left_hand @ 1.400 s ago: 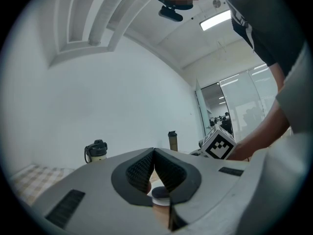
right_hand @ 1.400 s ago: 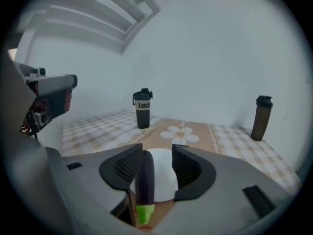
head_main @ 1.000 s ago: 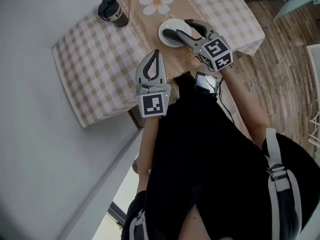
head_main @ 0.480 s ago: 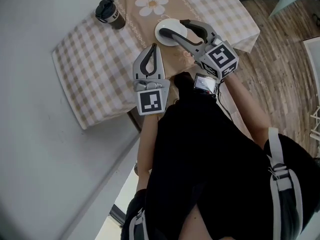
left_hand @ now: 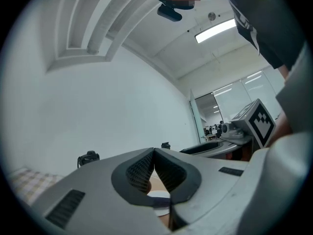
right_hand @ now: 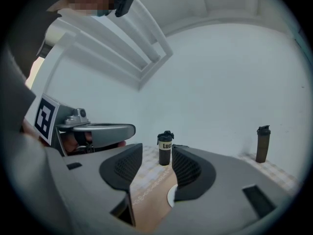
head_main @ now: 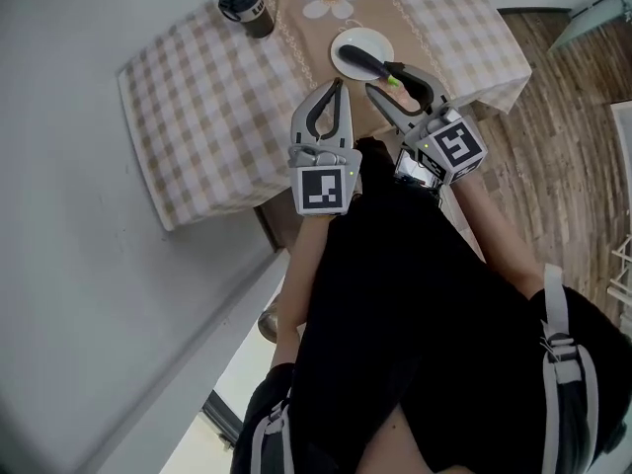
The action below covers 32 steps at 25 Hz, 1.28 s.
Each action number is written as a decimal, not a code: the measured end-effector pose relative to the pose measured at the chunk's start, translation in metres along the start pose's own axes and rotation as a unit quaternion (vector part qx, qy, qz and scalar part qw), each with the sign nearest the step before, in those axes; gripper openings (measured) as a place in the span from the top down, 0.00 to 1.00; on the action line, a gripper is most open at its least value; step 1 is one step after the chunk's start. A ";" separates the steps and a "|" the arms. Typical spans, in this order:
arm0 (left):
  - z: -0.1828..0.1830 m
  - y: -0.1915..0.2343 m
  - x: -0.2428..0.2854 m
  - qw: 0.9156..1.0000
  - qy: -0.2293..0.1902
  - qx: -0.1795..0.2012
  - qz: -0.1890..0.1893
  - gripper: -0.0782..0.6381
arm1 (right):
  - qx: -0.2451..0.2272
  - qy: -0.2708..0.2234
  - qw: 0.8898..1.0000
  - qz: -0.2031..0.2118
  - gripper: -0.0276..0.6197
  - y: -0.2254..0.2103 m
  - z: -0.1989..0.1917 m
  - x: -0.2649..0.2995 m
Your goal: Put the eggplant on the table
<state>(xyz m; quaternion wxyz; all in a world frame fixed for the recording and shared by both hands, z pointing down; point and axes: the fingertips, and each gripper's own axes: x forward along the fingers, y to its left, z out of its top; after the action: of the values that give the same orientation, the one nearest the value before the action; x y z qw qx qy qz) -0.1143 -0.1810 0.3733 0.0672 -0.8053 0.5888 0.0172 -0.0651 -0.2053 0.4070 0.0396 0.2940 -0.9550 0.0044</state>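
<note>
In the head view a dark purple eggplant (head_main: 367, 63) with a green stem lies on a white plate (head_main: 363, 38) on the checked tablecloth (head_main: 197, 97). My right gripper (head_main: 387, 79) hovers just short of the plate's near side, by the stem end, open with nothing between its fingers. In the right gripper view its jaws (right_hand: 152, 166) stand apart over the beige runner, and an edge of the plate (right_hand: 170, 196) shows. My left gripper (head_main: 338, 85) is held left of the plate, shut and empty; its pads (left_hand: 154, 153) meet at the tips.
A dark lidded cup (head_main: 246, 4) stands at the table's far side, also visible in the right gripper view (right_hand: 165, 150). A second dark bottle (right_hand: 262, 144) stands further right. Wooden floor (head_main: 563, 117) lies beyond the table's right edge; a white wall is on the left.
The right gripper has drawn back from over the plate towards the person, and the eggplant now shows lying on it. The left gripper stayed shut beside it.
</note>
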 end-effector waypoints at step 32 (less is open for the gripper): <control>-0.013 -0.015 -0.012 1.000 0.008 -0.016 0.000 0.91 | -0.006 0.025 1.000 -0.017 0.95 0.014 -0.019 -0.013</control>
<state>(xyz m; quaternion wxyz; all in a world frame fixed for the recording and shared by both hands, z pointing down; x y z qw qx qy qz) -0.1041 -0.1670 0.3889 0.0492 -0.8064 0.5890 0.0201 -0.0609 -0.1860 0.4250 0.0655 0.3102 -0.9484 0.0056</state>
